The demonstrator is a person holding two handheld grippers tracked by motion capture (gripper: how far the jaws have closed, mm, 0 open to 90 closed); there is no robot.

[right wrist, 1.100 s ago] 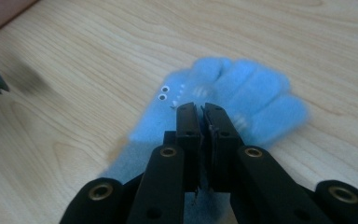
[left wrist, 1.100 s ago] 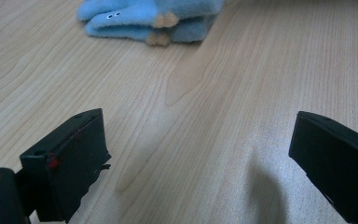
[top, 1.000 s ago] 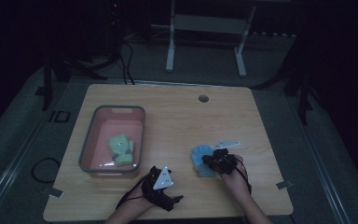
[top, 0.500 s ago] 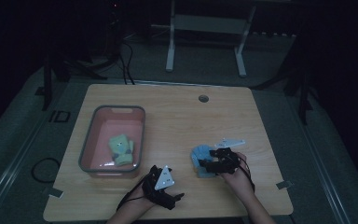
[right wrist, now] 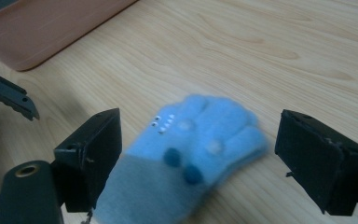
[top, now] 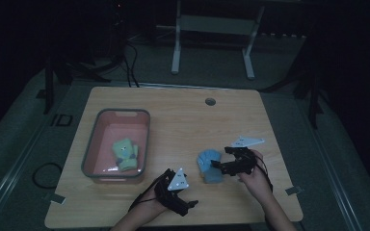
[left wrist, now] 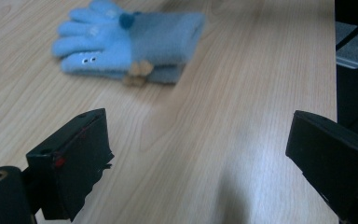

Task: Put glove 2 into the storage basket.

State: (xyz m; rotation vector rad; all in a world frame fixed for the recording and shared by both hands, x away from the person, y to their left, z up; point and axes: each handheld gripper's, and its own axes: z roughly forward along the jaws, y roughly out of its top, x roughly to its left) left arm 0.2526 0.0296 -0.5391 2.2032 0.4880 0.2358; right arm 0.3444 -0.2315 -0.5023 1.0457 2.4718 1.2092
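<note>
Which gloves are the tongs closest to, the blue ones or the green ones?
The blue gloves lying on the bare table, right by the right tongs. The green gloves lie apart, inside the pink bin.

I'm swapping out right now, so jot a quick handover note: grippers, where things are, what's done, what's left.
Left gripper: open, empty, low over the table's near edge, jaws facing the blue gloves.
Right gripper: open, jaws on either side of the blue gloves, not shut on them.
Blue gloves: a stacked pair lying flat on the table, right of the bin.
Done: green gloves lie in the bin.
Left: probably shut on the blue pair, lift it and put it in the bin.
</note>
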